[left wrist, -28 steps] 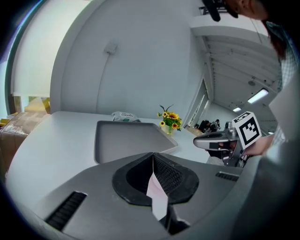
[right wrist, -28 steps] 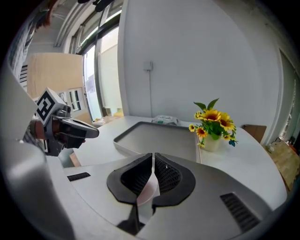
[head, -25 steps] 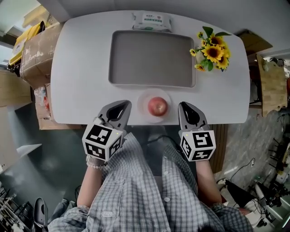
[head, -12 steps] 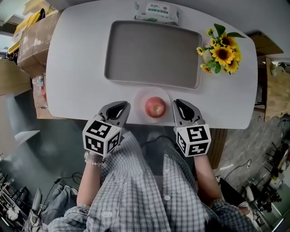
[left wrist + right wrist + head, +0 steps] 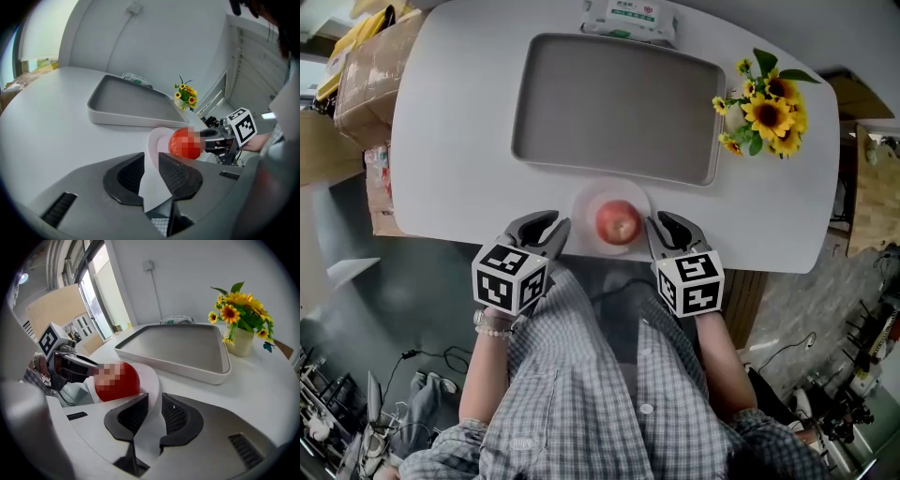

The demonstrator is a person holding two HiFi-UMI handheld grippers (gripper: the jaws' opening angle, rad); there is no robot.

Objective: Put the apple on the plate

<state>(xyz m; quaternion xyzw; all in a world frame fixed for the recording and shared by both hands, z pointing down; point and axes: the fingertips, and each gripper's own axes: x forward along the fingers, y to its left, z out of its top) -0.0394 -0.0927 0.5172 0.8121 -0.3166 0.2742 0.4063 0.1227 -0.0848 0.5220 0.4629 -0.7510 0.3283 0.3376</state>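
I see the apple point(image 5: 619, 222) sitting on the plate point(image 5: 585, 201) at the near edge of the bench point(image 5: 450, 141). The left gripper point(image 5: 557, 226) and right gripper point(image 5: 655, 225) flank the plate. Both sets of jaws are narrowly apart and hold nothing, with the apple just ahead of them.

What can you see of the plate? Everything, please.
The plate is small, round and plain white, smooth like ceramic or plastic, with a slightly raised rim. It lies flat on the white table at its near edge, just short of the grey tray. The apple rests at its centre. The left gripper and right gripper sit at its opposite sides. The rim seems to run into each narrow gap between the jaws, but I cannot tell whether either clamps it.
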